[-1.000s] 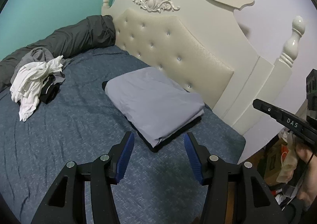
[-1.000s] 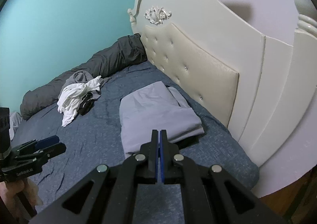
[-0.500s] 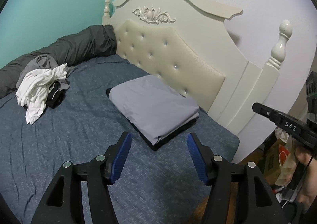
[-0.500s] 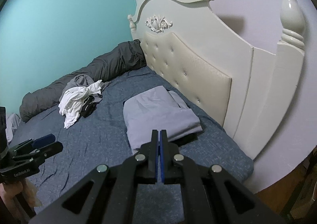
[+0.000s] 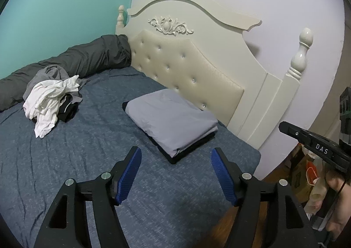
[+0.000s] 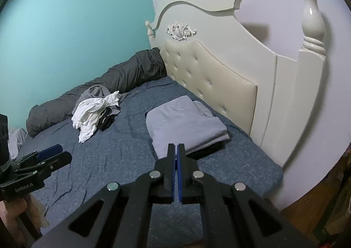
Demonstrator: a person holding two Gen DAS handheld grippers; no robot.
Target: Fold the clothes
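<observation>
So both grippers are just hanging in the air off the near edge of the bed [image 5: 76,160], neither touching anything. The left gripper [image 5: 175,160] has its blue pads spread wide, nothing between them. The right gripper [image 6: 176,151] is pinched fully closed on nothing at all. The folded grey garment [image 5: 173,118] sits on a dark folded piece near the corner by the cream headboard [image 5: 197,72]. A messy pile of white and grey clothes [image 5: 50,96] lies toward the far edge, next to a rolled dark duvet [image 5: 87,57] along the teal wall.
</observation>
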